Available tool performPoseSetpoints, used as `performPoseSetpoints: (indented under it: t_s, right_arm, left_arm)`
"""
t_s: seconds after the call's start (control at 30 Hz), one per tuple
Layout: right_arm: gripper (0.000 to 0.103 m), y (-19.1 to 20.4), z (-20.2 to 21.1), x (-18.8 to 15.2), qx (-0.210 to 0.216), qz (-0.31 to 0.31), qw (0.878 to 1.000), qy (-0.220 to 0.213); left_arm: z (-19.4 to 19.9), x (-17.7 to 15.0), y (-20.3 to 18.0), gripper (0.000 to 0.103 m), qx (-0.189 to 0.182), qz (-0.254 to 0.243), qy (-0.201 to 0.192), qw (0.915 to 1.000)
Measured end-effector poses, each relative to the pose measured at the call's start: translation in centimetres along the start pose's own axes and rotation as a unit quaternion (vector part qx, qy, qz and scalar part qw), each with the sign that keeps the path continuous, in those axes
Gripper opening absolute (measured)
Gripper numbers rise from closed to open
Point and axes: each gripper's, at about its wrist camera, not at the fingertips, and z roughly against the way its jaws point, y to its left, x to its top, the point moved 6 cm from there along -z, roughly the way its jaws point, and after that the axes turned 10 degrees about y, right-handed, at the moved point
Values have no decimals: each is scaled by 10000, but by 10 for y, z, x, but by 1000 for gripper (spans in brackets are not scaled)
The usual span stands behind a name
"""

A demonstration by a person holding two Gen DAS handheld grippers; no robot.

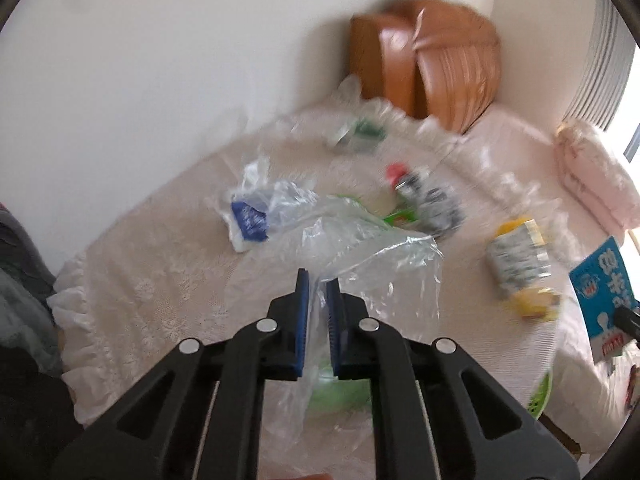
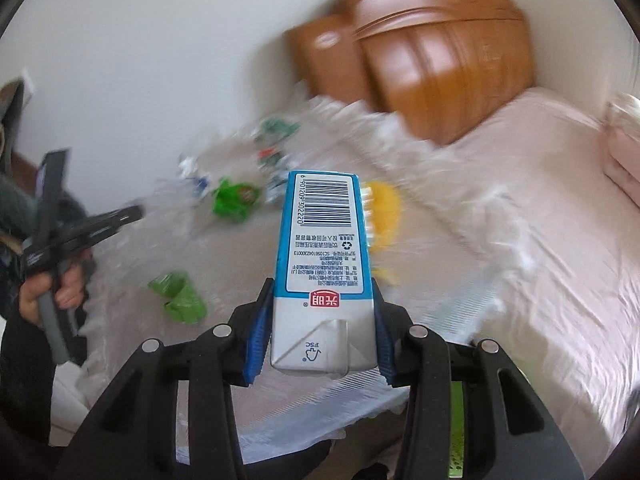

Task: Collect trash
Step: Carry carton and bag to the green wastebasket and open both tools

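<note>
My left gripper (image 1: 318,284) is shut on the edge of a clear plastic bag (image 1: 380,264) that hangs open above the bed. My right gripper (image 2: 323,292) is shut on a blue and white milk carton (image 2: 322,240), held lengthwise between the pads, above the bed. The carton also shows at the right edge of the left wrist view (image 1: 600,292). On the lace bedcover (image 1: 160,280) lie a crumpled white and blue bag (image 1: 252,216), a red-capped bottle (image 1: 428,200), a yellow-ended can (image 1: 520,268), a green wrapper (image 2: 234,198) and another green wrapper (image 2: 180,296).
A wooden headboard (image 1: 432,56) stands at the back by the white wall. A pink folded quilt (image 1: 596,184) lies at the right. A green basket (image 1: 540,396) sits under the bag. The person's hand with the left gripper (image 2: 68,240) shows at the left.
</note>
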Motion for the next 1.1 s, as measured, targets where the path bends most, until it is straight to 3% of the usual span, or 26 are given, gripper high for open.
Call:
performPoseSetpoints:
  t_s: [0.13, 0.27, 0.4, 0.5, 0.63, 0.7, 0.77, 0.87, 0.93, 1.0, 1.1]
  right_arm:
    - [44, -59, 31, -26, -597, -401, 9973, -136]
    - [44, -134, 33, -78, -1177, -1027, 9875, 203]
    - [44, -191, -5, -137, -1408, -1553, 9743, 824]
    - [44, -221, -42, -178, -1443, -1802, 9649, 1253]
    - [45, -243, -70, -209, -1362, -2011, 9559, 1653]
    - [56, -246, -76, -208, -1301, -2108, 9522, 1787]
    - [82, -256, -64, -209, -1384, -2161, 9511, 1717]
    - [94, -265, -34, -205, -1543, -2159, 9536, 1421]
    - [95, -275, -13, -204, -1610, -2198, 9534, 1295]
    - [95, -289, -1, -203, -1612, -2276, 9529, 1191]
    - [95, -301, 17, -203, -1595, -2421, 9513, 1052]
  left_arm:
    - [46, -10, -35, 9, -237, -149, -283, 9992]
    - [76, -29, -98, 9, -830, -594, -316, 9943]
    - [86, -53, -177, 9, -1532, -1249, -170, 9801]
    - [79, -71, -244, 9, -1851, -1763, 41, 9668]
    - [60, -97, -313, 9, -2180, -2077, 483, 9524]
    - [48, -108, -342, 9, -2225, -2182, 636, 9481]
    - [34, -116, -362, 9, -2174, -2260, 743, 9466]
    - [12, -126, -393, 9, -2125, -2354, 989, 9432]
    - [-5, -135, -408, 16, -2075, -2375, 1236, 9409]
    - [-15, -142, -419, 48, -1999, -2363, 1401, 9405]
    - [-21, -144, -429, 67, -1896, -2284, 1337, 9455]
